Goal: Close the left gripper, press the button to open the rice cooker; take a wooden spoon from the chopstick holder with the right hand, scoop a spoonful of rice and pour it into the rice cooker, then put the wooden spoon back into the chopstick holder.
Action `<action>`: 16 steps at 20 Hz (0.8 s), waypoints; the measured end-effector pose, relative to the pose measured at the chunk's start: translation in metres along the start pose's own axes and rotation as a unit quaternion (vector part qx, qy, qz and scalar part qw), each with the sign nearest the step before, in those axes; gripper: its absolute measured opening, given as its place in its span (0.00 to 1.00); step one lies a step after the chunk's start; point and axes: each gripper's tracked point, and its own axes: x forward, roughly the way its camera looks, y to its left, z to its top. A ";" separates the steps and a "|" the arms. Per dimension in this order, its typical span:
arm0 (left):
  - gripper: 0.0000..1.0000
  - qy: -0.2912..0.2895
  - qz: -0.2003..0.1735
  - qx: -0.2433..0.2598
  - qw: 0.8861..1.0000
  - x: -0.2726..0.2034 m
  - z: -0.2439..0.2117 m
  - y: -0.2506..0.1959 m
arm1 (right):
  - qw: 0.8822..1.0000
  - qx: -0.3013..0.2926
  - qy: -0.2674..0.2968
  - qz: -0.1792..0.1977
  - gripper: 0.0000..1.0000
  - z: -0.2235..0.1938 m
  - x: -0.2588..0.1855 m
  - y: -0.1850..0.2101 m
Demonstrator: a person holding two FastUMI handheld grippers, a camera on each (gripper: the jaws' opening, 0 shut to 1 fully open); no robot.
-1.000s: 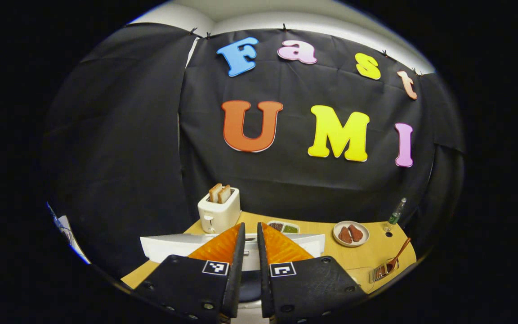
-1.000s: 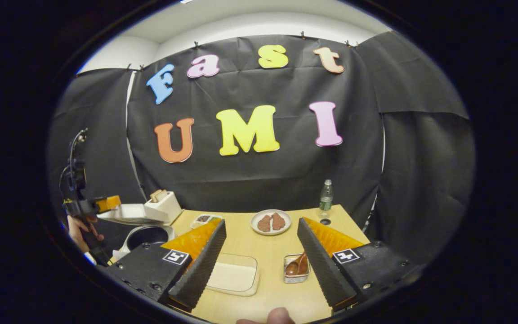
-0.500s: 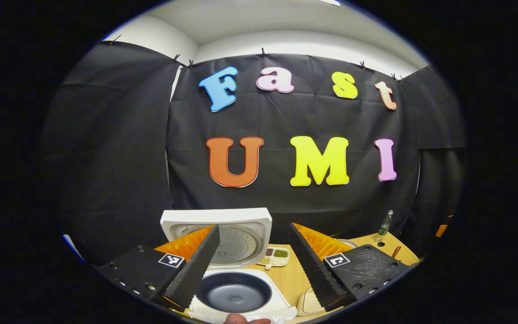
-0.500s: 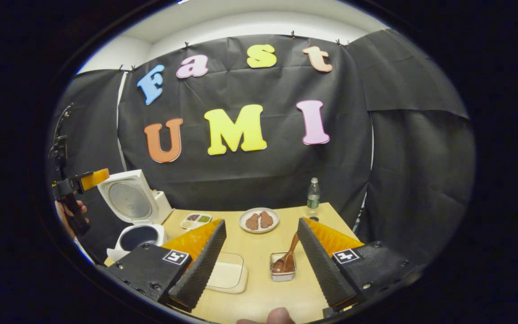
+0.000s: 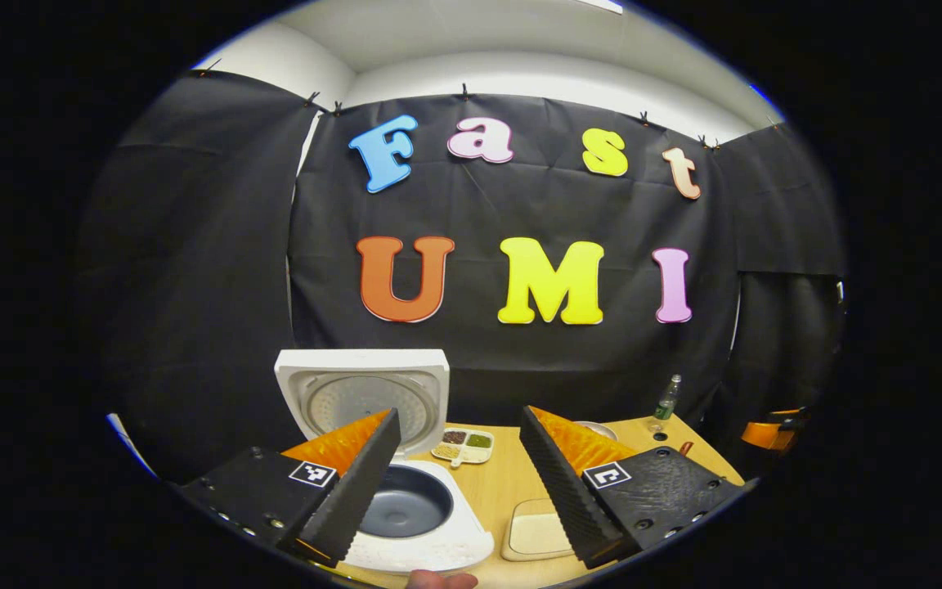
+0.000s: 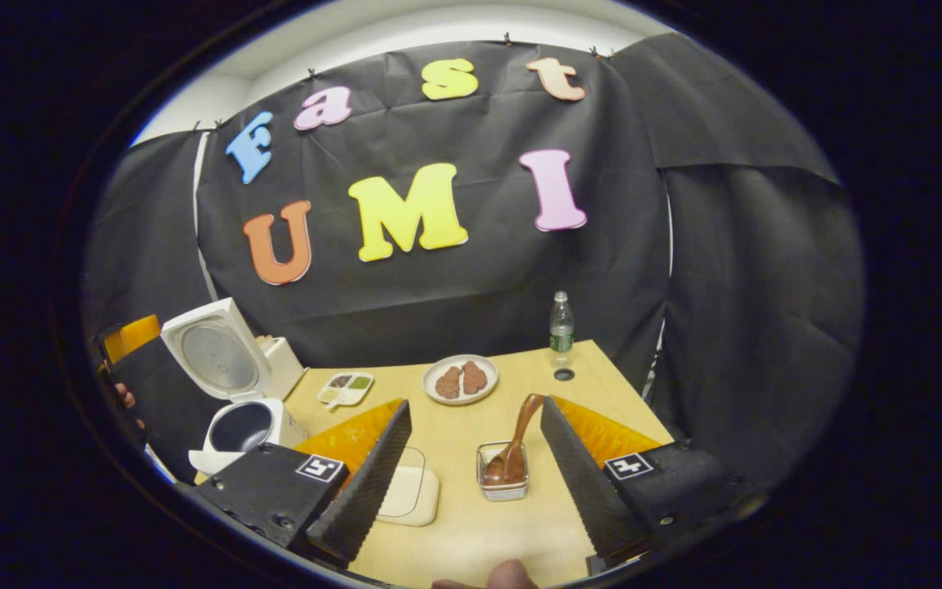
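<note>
White rice cooker (image 5: 430,532) stands lid-up, dark pot bare; left gripper (image 5: 459,478) and right gripper (image 6: 475,478) both gape.

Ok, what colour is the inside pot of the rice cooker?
Dark grey pot inside the white rice cooker, best in the left gripper view.

The left gripper (image 5: 459,417) hovers with its two fingers spread wide apart, nothing between them; the ridged inner faces angle outward. A fingertip of the hand holding it peeks in at the bottom edge. The right gripper (image 6: 475,409) is likewise held level with its fingers well apart and empty, a fingertip of its own hand at the bottom edge. In the right gripper view, the left gripper sits far off at the left edge, a hand (image 6: 124,398) gripping it.
</note>
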 end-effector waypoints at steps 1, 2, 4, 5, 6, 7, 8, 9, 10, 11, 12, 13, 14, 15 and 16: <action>0.94 0.006 -0.005 0.000 1.000 0.000 -0.003 -0.004 | 1.000 0.008 0.009 -0.001 1.00 -0.004 0.009 -0.007; 0.94 0.010 -0.010 -0.001 1.000 0.002 -0.005 -0.011 | 1.000 0.013 0.016 -0.001 1.00 -0.009 0.020 -0.014; 0.94 0.014 -0.016 0.002 1.000 0.005 -0.009 -0.025 | 0.999 0.021 0.034 -0.002 1.00 -0.020 0.043 -0.028; 0.94 0.016 -0.020 0.006 1.000 0.008 -0.009 -0.031 | 0.999 0.025 0.044 0.000 0.99 -0.027 0.056 -0.035; 0.94 0.017 -0.023 0.008 1.000 0.011 -0.010 -0.037 | 0.998 0.026 0.054 0.005 0.99 -0.034 0.068 -0.039; 0.94 0.018 -0.024 0.009 1.000 0.015 -0.011 -0.042 | 0.997 0.028 0.065 0.010 1.00 -0.042 0.081 -0.044; 0.94 0.017 -0.023 0.007 1.000 0.019 -0.012 -0.046 | 0.996 0.033 0.075 0.018 1.00 -0.048 0.095 -0.047; 0.94 0.018 -0.019 0.004 1.000 0.023 -0.014 -0.049 | 0.995 0.039 0.089 0.024 0.97 -0.055 0.109 -0.051; 0.94 0.018 -0.014 0.000 1.000 0.028 -0.016 -0.051 | 0.993 0.048 0.100 0.029 0.97 -0.064 0.123 -0.057; 0.94 0.020 -0.010 -0.002 1.000 0.033 -0.018 -0.054 | 0.992 0.054 0.111 0.031 1.00 -0.069 0.137 -0.061; 0.94 0.022 -0.006 -0.003 1.000 0.038 -0.020 -0.058 | 0.991 0.056 0.119 0.033 0.95 -0.075 0.152 -0.064; 0.94 0.023 -0.002 -0.003 1.000 0.044 -0.022 -0.060 | 0.989 0.059 0.129 0.037 0.99 -0.080 0.165 -0.066; 0.94 0.024 0.002 -0.001 1.000 0.050 -0.023 -0.062 | 0.988 0.062 0.138 0.041 0.92 -0.087 0.178 -0.068; 0.94 0.026 0.006 0.001 1.000 0.054 -0.025 -0.063 | 0.986 0.065 0.150 0.044 0.89 -0.094 0.188 -0.069; 0.94 0.027 0.011 0.004 1.000 0.058 -0.026 -0.064 | 0.984 0.069 0.157 0.049 0.88 -0.101 0.197 -0.070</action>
